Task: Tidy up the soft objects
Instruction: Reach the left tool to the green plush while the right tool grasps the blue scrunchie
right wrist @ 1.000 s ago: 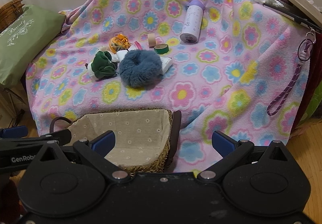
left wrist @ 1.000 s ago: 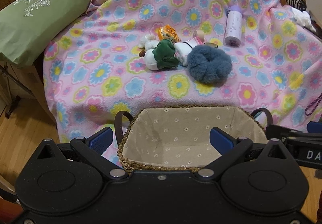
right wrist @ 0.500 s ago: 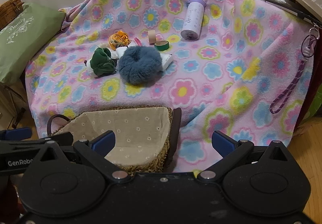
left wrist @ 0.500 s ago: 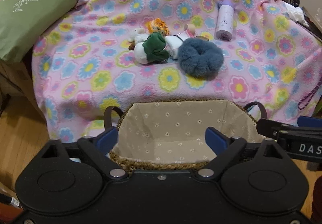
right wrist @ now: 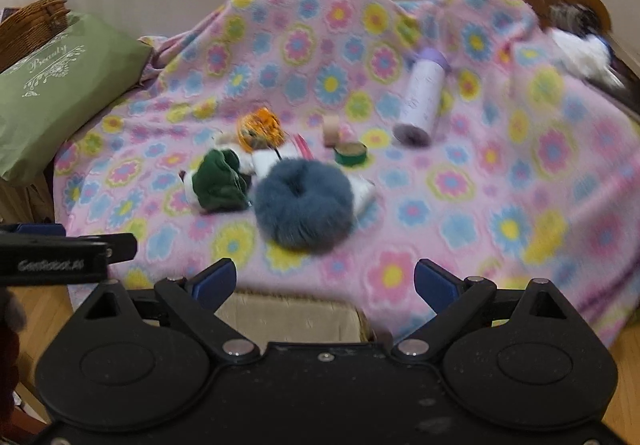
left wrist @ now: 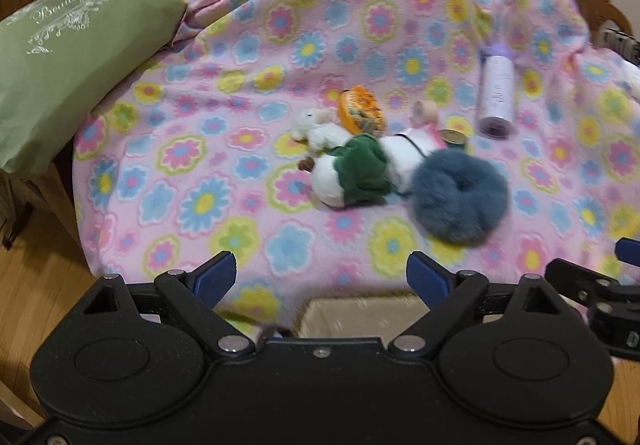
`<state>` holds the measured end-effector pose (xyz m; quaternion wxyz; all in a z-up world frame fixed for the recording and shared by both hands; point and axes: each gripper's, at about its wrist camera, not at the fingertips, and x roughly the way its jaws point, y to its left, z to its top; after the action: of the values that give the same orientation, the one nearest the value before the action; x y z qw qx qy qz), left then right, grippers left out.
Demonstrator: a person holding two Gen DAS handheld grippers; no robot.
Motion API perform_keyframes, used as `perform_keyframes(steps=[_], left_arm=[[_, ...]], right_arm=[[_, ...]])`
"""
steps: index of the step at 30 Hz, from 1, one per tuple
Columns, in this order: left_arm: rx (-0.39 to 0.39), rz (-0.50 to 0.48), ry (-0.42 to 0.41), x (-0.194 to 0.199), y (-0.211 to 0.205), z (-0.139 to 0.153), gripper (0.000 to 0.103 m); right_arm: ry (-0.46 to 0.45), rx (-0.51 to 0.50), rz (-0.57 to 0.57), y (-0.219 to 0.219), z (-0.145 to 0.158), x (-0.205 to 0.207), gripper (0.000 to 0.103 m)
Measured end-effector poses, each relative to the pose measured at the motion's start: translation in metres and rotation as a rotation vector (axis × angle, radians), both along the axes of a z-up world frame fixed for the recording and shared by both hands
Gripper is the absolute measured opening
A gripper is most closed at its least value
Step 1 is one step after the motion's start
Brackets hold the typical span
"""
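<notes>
A fluffy blue-grey ring point(left wrist: 460, 197) point(right wrist: 304, 203) lies on the pink flowered blanket point(left wrist: 200, 149), next to a white plush with a green garment point(left wrist: 352, 173) point(right wrist: 218, 181), a small white plush point(left wrist: 310, 123) and an orange crocheted piece point(left wrist: 360, 111) point(right wrist: 260, 125). A lined woven basket point(left wrist: 360, 315) point(right wrist: 288, 315) sits at the blanket's near edge, mostly hidden under the grippers. My left gripper point(left wrist: 322, 279) is open and empty above it. My right gripper point(right wrist: 324, 281) is open and empty, in front of the blue ring.
A lilac bottle point(left wrist: 497, 97) point(right wrist: 420, 101), a green tape roll point(right wrist: 351, 153) and a beige tape roll point(right wrist: 331, 129) lie behind the soft things. A green pillow point(left wrist: 68, 57) on a wicker basket stands at left. Wooden floor lies beyond the blanket.
Both grippers have moved forward and up over the basket toward the pile; the basket has dropped almost out of view. Both stay open.
</notes>
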<state>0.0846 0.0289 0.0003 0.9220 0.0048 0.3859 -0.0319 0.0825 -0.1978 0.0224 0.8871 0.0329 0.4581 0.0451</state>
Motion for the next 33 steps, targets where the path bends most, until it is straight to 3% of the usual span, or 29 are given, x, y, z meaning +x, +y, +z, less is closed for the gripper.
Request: perform_keyframes(steps=[13,20,22,25,29,31,33], left_arm=[[-0.015,0.020,0.105,0.086,0.019,-0.023,0.090],[-0.059,0.024,0.161,0.109,0.024,-0.042,0.090],[-0.074,0.012,0.168,0.113,0.022,-0.044,0.090],[-0.094,-0.018,0.164,0.119,0.016,-0.045,0.091],[-0.098,-0.064,0.146,0.128,0.002,-0.045,0.093],[-0.085,-0.086,0.136,0.133,-0.008,-0.045,0.095],[-0.068,-0.104,0.130,0.139,-0.016,-0.047,0.095]], right_arm=[[0.125,-0.031,0.034,0.036,-0.058,0.097,0.102],[0.169,-0.167,0.054,0.060,-0.094,0.128,0.100],[0.165,-0.215,0.062,0.062,-0.101,0.132,0.083],[0.164,-0.171,0.062,0.055,-0.103,0.136,0.062],[0.138,-0.139,0.040,0.041,-0.097,0.139,0.049],[0.126,-0.128,0.010,0.033,-0.094,0.141,0.034],[0.120,-0.141,-0.013,0.026,-0.093,0.144,0.030]])
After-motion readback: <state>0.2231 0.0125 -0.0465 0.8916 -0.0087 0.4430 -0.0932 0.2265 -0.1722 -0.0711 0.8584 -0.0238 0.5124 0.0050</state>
